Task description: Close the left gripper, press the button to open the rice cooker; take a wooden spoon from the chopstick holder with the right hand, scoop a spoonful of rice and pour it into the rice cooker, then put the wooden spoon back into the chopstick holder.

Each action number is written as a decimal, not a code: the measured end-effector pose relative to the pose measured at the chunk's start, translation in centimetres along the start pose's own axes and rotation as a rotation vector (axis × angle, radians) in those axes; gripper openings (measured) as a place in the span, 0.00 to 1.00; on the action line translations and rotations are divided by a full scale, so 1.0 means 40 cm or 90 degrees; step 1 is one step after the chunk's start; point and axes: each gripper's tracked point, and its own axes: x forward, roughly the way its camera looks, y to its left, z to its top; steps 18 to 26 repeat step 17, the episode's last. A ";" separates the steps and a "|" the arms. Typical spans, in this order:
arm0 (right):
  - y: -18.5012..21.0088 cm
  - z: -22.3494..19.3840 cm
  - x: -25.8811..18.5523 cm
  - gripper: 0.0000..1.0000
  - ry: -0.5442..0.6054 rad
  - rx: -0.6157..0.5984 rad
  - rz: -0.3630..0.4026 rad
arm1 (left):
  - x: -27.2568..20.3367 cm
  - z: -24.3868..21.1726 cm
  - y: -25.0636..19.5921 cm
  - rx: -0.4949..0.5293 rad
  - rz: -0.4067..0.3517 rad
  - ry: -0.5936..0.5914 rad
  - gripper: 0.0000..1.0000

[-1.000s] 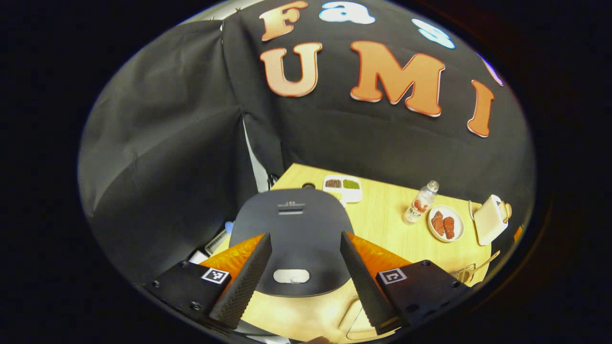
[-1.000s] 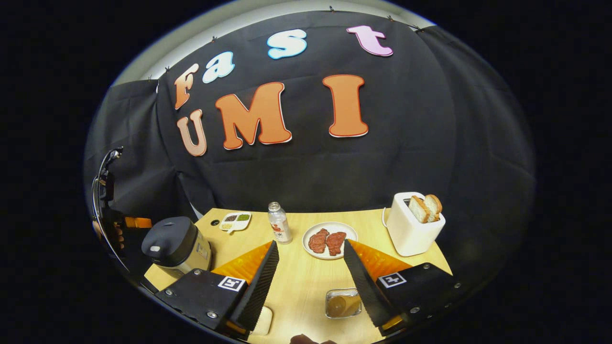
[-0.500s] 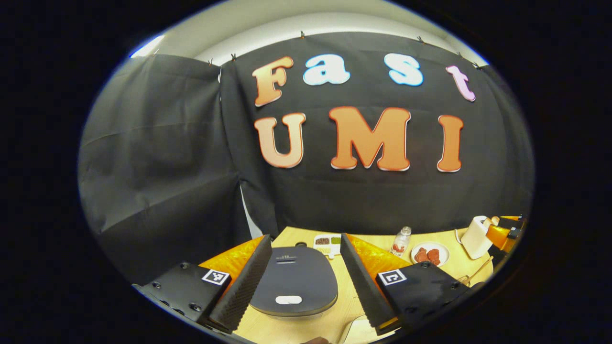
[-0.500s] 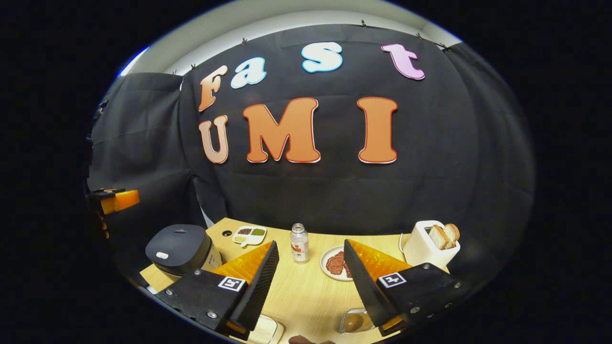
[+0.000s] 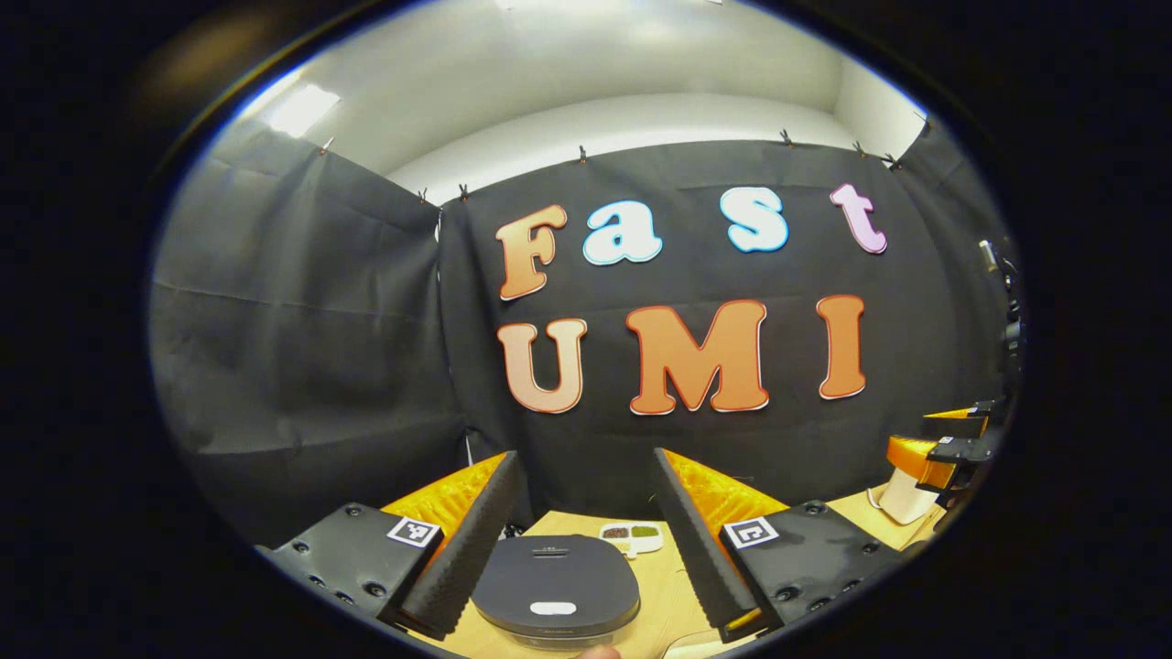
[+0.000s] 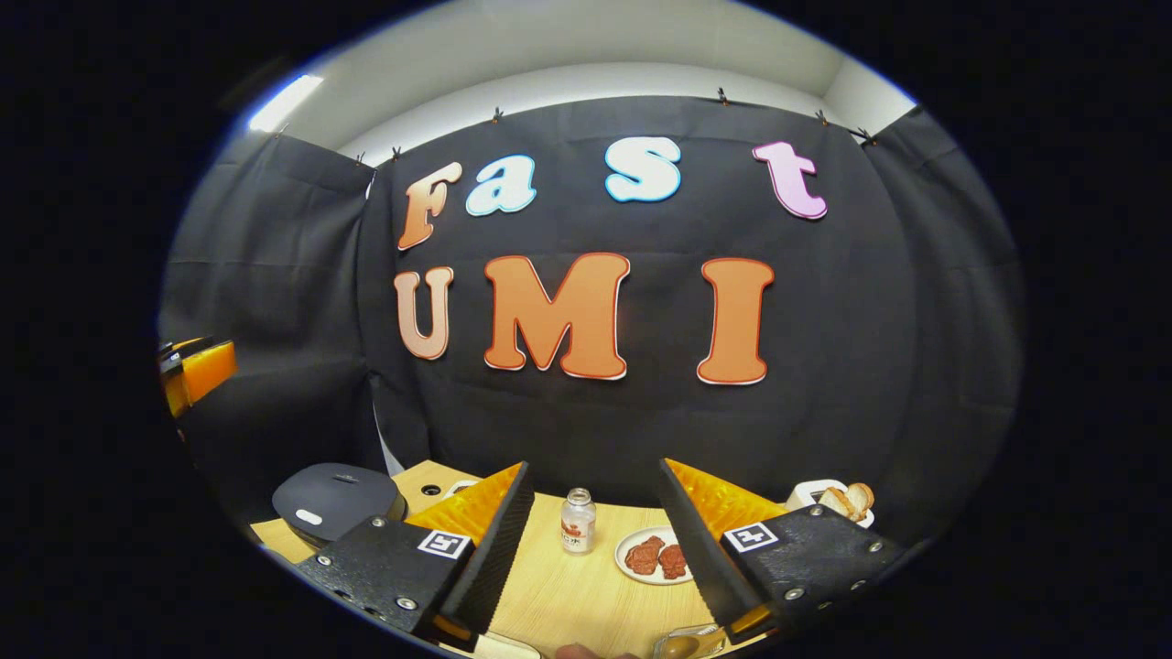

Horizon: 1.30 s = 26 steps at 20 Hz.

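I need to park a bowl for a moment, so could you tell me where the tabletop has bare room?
Bare wood lies between the rice cooker and the bottle, running toward the near edge. It is crowded on the right, where the plate of meat, the toaster and a clear container sit close together.

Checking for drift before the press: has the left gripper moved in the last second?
Yes. The left gripper has tilted up and back: the rice cooker sank to the bottom of the left gripper view and looks smaller. Fingers open.
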 end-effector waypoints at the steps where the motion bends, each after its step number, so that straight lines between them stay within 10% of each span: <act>1: 0.004 0.011 -0.003 0.86 -0.013 -0.007 0.002 | -0.016 -0.003 0.005 0.000 0.004 -0.005 0.93; 26: 0.033 0.019 -0.036 0.86 -0.030 0.016 0.000 | -0.068 -0.034 0.021 -0.013 0.009 0.018 0.93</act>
